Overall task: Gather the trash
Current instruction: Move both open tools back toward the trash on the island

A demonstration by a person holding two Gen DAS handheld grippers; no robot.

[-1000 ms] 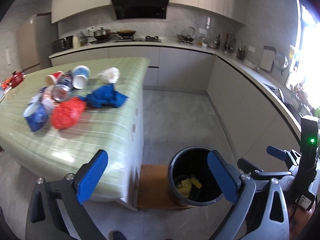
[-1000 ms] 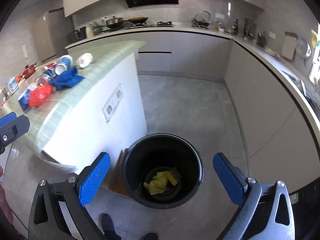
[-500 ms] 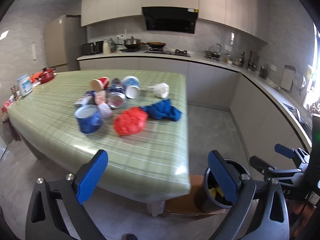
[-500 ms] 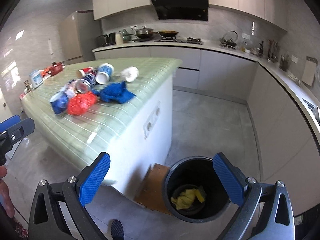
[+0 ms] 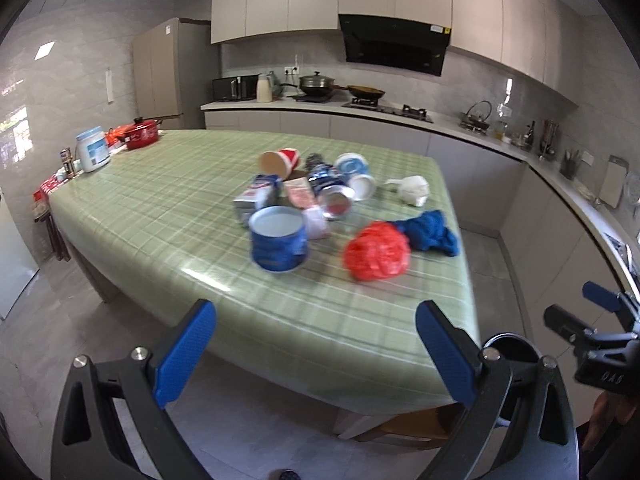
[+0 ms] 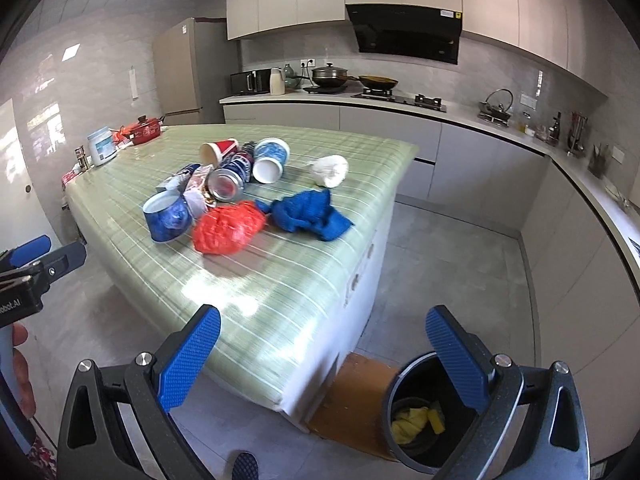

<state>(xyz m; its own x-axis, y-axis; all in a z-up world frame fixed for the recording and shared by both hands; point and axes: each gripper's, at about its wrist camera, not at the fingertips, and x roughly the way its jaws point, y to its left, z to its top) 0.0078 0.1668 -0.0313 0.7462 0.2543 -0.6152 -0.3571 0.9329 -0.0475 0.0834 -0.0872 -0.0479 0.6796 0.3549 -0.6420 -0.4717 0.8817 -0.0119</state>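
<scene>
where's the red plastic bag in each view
Left wrist view: red plastic bag sits right of centre on the table, right of the blue paper cup.
Right wrist view: bag lies left of centre, again right of that cup.
Shared landmark: the blue cloth beside it.

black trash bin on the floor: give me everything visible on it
The black trash bin is round, dark and plastic-looking, standing upright and lidless on the grey floor by the near corner of the green-clothed table. It stands beside, perhaps partly on, a brown board on the floor. Inside lies crumpled yellow trash; otherwise it looks mostly unfilled. The open right gripper partly hides its rim. In the left wrist view only a sliver of rim shows.
</scene>
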